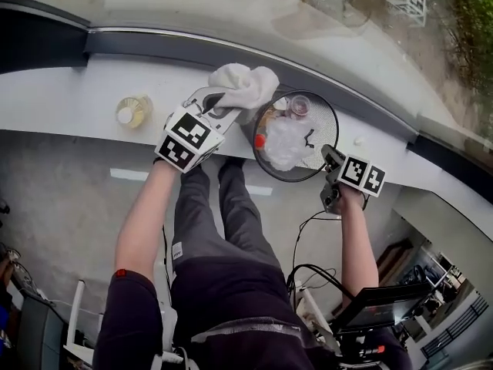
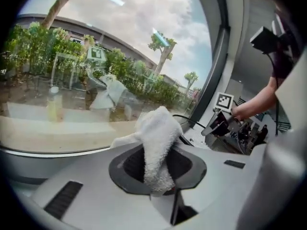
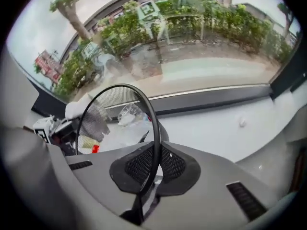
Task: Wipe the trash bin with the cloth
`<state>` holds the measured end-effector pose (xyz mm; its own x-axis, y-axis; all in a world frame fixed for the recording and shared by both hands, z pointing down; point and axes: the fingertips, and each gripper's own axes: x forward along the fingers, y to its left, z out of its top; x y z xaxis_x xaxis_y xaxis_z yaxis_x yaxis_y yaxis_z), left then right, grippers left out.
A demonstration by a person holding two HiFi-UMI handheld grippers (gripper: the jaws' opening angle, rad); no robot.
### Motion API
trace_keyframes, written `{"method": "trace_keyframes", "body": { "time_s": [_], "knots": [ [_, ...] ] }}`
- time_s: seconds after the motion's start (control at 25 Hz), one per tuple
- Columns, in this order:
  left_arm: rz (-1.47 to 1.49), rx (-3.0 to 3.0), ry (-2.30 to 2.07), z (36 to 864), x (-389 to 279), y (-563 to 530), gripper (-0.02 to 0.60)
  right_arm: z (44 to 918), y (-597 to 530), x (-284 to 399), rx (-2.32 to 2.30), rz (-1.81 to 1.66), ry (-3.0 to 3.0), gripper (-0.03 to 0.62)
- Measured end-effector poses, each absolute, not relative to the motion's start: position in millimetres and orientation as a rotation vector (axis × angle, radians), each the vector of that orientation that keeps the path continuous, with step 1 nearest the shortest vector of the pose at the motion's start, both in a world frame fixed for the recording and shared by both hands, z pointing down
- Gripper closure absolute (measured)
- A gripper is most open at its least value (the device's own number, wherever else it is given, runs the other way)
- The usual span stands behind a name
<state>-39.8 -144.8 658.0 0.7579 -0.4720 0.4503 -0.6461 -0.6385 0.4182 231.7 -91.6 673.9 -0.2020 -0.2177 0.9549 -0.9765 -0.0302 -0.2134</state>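
The right gripper [image 1: 330, 155] pinches the trash bin [image 1: 332, 120] by its rim, the left gripper [image 1: 223, 109] squeezes the cloth [image 1: 248, 83]; best rub gently, holding the bin steady.

The bin [image 1: 293, 179] stands on the sill [image 1: 62, 102] before you, with trash [image 1: 286, 141] in it. At the bin's far-left rim is the cloth [image 1: 245, 85], held in your left gripper [image 1: 223, 105]. Your right gripper [image 1: 330, 155] clamps its near-right rim. A bottle [image 1: 133, 111] stands well left of the bin, and the window [image 1: 231, 14] runs behind it.
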Motion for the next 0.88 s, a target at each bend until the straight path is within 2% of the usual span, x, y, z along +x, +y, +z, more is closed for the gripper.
{"method": "trace_keyframes", "body": {
  "time_s": [0.28, 0.88],
  "knots": [
    [0.497, 2.462, -0.67, 665.7, -17.3, -105.4, 0.515, 678.2, -58.0, 235.2, 1.411, 1.615, -1.382, 0.572],
    [0.64, 2.347, -0.46, 688.5, -3.4, -9.6, 0.516, 684.8, 18.2, 190.0, 1.633, 2.138, -1.105, 0.561]
  ]
}}
